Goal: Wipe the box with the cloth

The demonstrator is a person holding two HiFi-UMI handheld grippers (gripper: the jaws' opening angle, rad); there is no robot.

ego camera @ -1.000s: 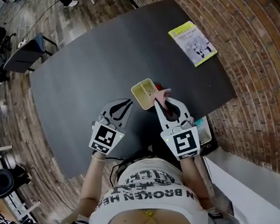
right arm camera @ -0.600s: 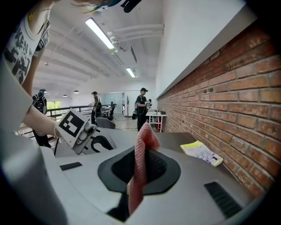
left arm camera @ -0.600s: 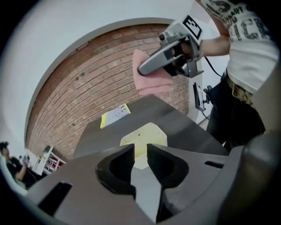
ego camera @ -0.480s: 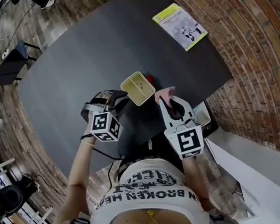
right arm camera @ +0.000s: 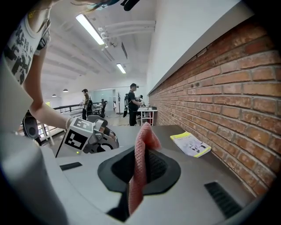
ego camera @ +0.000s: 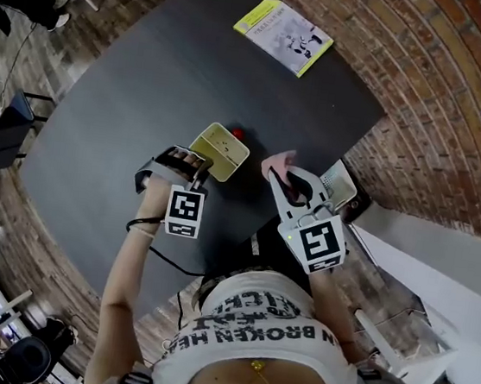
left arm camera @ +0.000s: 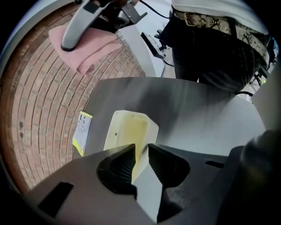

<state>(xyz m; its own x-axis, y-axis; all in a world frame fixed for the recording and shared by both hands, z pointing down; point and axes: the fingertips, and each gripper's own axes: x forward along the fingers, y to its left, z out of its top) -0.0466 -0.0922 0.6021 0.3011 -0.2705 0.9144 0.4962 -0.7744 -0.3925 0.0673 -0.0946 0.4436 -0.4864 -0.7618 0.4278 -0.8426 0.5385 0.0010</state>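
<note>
Pink waffle-weave cloth (right arm camera: 141,145) is pinched tight in my right gripper (ego camera: 286,177). It's held up off the dark table (ego camera: 132,86), just right of the pale yellow box (ego camera: 219,151) and not touching it. My left gripper (left arm camera: 140,160) is closed down narrow on the box's near wall, about mid-table. A yellow-edged booklet (ego camera: 283,36) lies at the far right, well apart. Some small red thing (ego camera: 238,132) peeks out just behind the box, can't tell what.
</note>
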